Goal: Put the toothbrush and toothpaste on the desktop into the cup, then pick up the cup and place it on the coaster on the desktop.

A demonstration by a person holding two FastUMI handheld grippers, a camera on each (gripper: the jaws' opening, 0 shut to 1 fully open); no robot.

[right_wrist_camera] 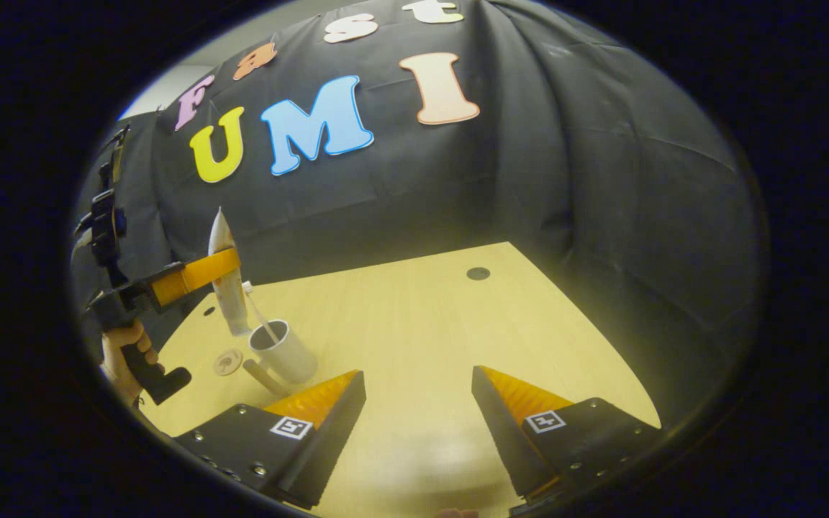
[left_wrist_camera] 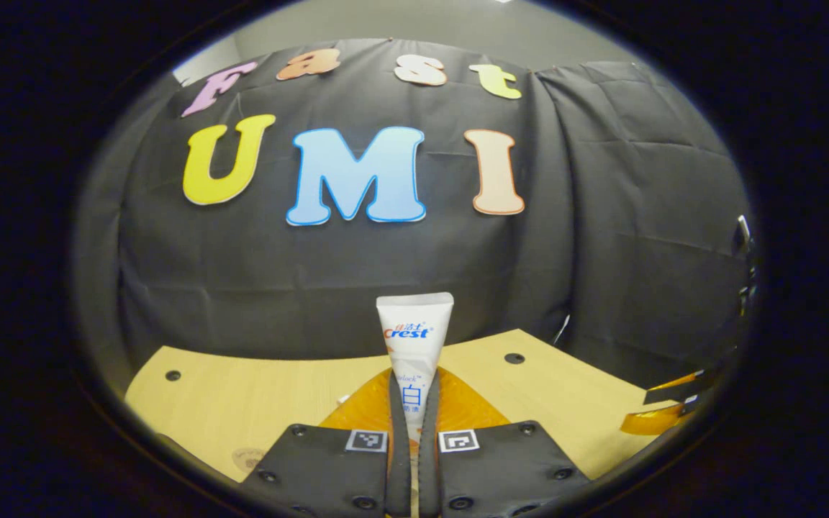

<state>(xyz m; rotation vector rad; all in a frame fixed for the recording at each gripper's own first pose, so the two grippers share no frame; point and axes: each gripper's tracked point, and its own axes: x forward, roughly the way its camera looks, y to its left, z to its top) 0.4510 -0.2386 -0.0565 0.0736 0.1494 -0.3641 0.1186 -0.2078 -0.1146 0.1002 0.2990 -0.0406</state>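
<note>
Both fingers of your left hand-held gripper (left_wrist_camera: 412, 432) pinch the soft, light toothpaste (left_wrist_camera: 413, 338) mid-tube above the cup (right_wrist_camera: 283, 351); your right hand-held gripper (right_wrist_camera: 418, 403) hangs spread.

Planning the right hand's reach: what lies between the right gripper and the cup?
Bare desktop, seen in the right gripper view, separates the open right gripper from the cup.

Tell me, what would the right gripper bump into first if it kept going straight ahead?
Probably the bare wooden desktop. The right gripper is open with nothing between its fingers, pointing slightly down; the cup sits off to its left. Depth is unclear.
</note>
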